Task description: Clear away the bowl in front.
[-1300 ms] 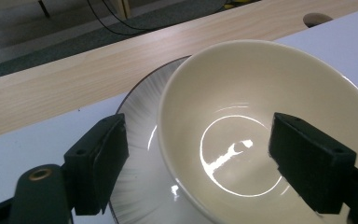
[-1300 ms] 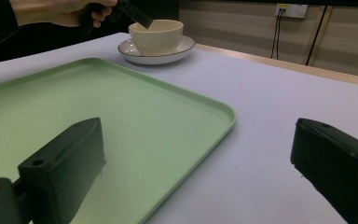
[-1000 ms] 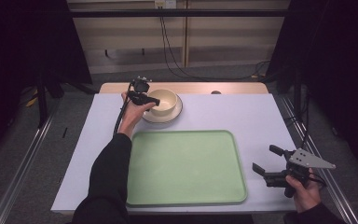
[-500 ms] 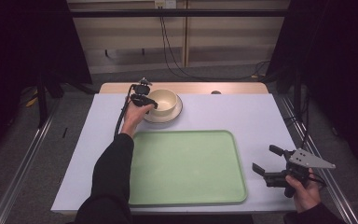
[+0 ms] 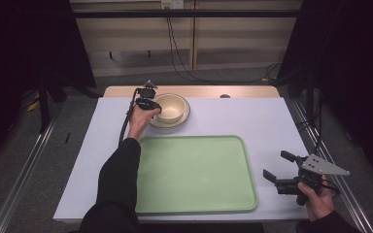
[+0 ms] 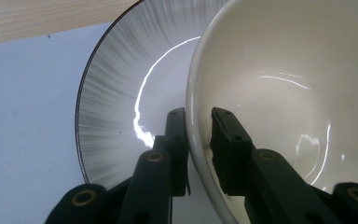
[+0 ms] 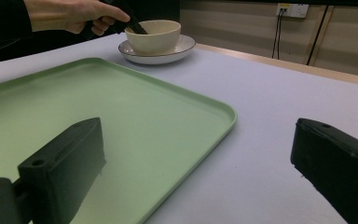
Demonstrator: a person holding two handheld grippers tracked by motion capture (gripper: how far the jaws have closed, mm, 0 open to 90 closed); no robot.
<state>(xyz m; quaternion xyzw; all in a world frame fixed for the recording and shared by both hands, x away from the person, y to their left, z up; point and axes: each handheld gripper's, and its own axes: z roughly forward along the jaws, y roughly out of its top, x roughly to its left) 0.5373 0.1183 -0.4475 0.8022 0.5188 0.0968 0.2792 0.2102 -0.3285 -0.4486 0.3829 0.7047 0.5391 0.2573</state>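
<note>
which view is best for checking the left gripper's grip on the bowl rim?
Left gripper view: the left gripper has just closed, one jaw outside and one inside the bowl wall, rim between them. High view shows the hand beside the bowl, contact too small to judge. Right gripper view shows it far off, partly hidden by fingers.

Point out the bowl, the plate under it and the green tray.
bowl [image 5: 171,108]: high view, on its cream inner wall.
plate [image 6: 116,98]: left gripper view, on the streaked rim left of the bowl.
green tray [image 5: 194,174]: high view, on its bare flat middle.
</note>
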